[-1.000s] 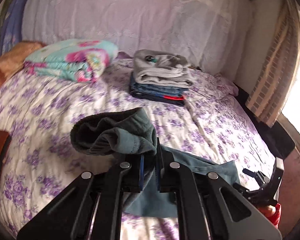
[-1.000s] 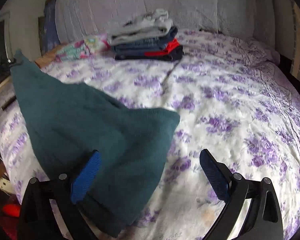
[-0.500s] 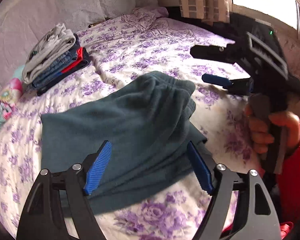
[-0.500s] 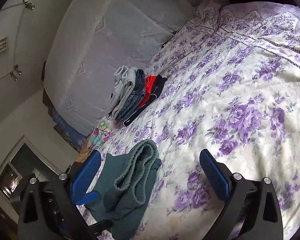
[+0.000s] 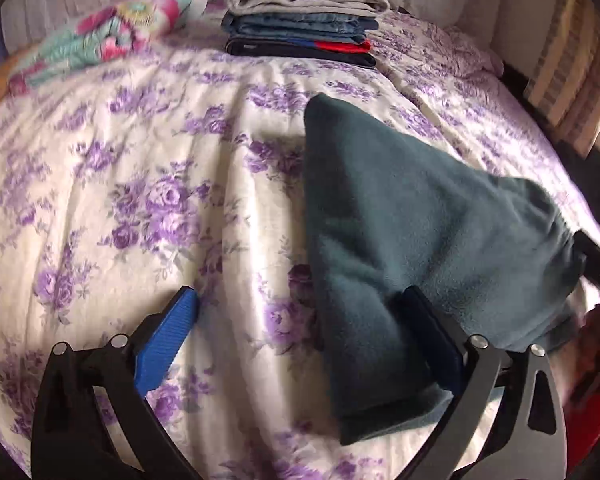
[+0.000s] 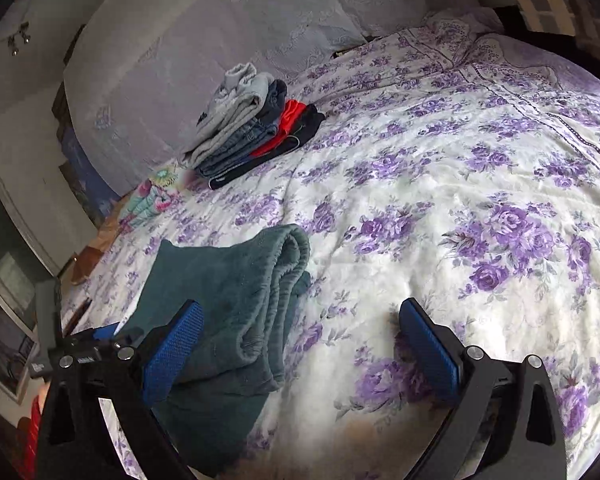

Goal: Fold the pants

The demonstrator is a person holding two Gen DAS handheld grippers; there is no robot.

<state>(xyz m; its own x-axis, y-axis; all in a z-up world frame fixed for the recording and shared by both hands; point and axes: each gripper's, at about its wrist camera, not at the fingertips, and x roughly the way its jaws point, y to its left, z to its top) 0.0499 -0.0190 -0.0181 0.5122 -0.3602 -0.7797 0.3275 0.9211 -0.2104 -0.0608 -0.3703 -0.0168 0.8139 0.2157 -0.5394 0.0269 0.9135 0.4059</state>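
Folded teal fleece pants [image 5: 412,236] on floral bedspread [image 5: 140,184]; left gripper [image 5: 300,320] and right gripper [image 6: 300,328] both wide apart, empty-fingered

Both wrist cameras are looking low across the bed [image 5: 148,128] toward the folded clothes stack [image 5: 300,20] — sharing the teal pants [image 6: 228,300] close in front.

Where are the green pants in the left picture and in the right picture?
Left wrist view: the green pants lie right of centre on the flowered bedspread, running down past the right finger.
Right wrist view: the green pants sit lower left, partly behind the left finger.
Shared landmark: the stack of folded clothes near the headboard.
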